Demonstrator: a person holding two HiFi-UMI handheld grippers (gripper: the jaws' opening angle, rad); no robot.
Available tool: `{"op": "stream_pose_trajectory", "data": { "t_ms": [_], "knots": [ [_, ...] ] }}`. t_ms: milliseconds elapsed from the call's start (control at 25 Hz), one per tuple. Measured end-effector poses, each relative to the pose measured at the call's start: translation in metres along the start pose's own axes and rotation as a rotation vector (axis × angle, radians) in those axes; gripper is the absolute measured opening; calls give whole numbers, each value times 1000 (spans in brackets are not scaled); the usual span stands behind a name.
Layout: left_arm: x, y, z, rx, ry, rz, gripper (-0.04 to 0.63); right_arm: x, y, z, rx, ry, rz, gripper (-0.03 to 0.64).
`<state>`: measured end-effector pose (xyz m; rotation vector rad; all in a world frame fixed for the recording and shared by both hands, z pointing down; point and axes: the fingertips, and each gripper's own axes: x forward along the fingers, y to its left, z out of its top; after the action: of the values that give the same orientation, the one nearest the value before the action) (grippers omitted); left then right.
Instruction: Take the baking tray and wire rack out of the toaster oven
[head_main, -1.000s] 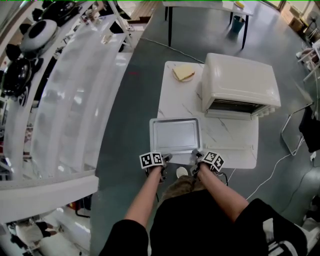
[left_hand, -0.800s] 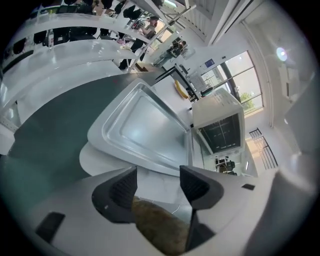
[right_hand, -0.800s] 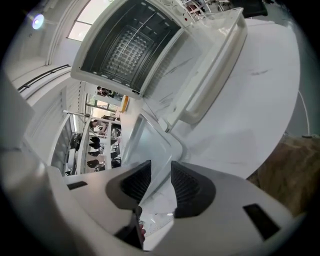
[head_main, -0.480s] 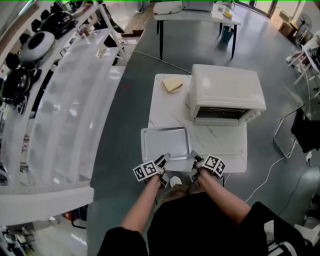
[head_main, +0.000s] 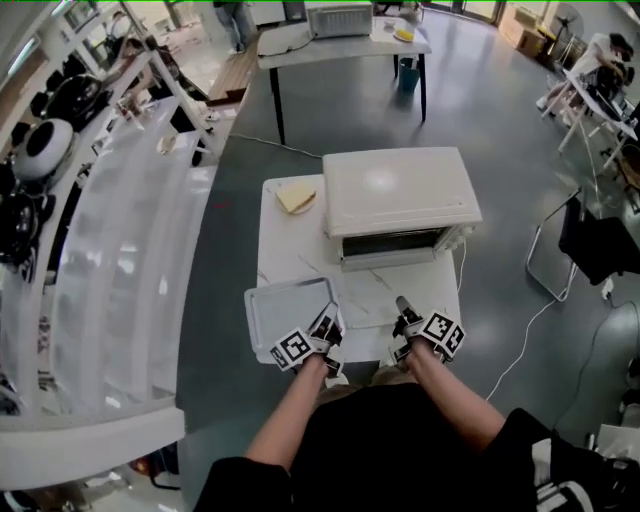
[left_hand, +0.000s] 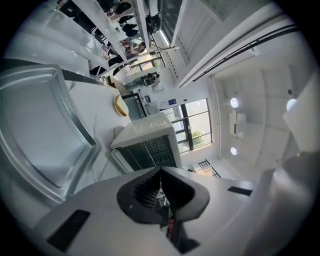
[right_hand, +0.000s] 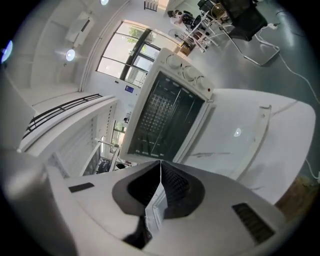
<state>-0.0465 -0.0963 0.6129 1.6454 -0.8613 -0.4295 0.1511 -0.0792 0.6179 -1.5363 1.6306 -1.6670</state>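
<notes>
Raised off the baking tray (head_main: 285, 308) now, my left gripper (head_main: 328, 322) and right gripper (head_main: 403, 306) have just closed their fingers, empty.

Bright, even indoor light, with wide-angle warp in every view.

Daylight comes through the tall glazed windows (left_hand: 195, 125) behind the cream-white boxy toaster oven (head_main: 400, 200), and the round ceiling lamps (left_hand: 234, 102) above it burn out to white spots. In the head view a soft pale sheen lies on the oven's flat top. The glossy grey floor (head_main: 500, 120) beyond the oven carries window glare, and shadows under the oven are faint. The shiny shallow metal baking tray (left_hand: 35, 130) left of the oven mirrors grey light. Straight lines bow toward the edges. Both gripper views end in a round black border, and their nearest foreground is soft.
</notes>
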Motion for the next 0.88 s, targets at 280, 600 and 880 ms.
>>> {"op": "stream_pose_trajectory", "data": {
  "t_ms": [280, 600, 880],
  "knots": [
    [93, -42, -28, -68, 3, -77, 23, -17, -20, 91, 20, -61, -5, 26],
    [167, -42, -29, -91, -89, -78, 26, 2, -34, 176, 63, -145, 76, 60],
    [203, -2, -20, -126, -186, 28, 163, 45, -47, 213, 121, -177, 135, 184]
  ]
}}
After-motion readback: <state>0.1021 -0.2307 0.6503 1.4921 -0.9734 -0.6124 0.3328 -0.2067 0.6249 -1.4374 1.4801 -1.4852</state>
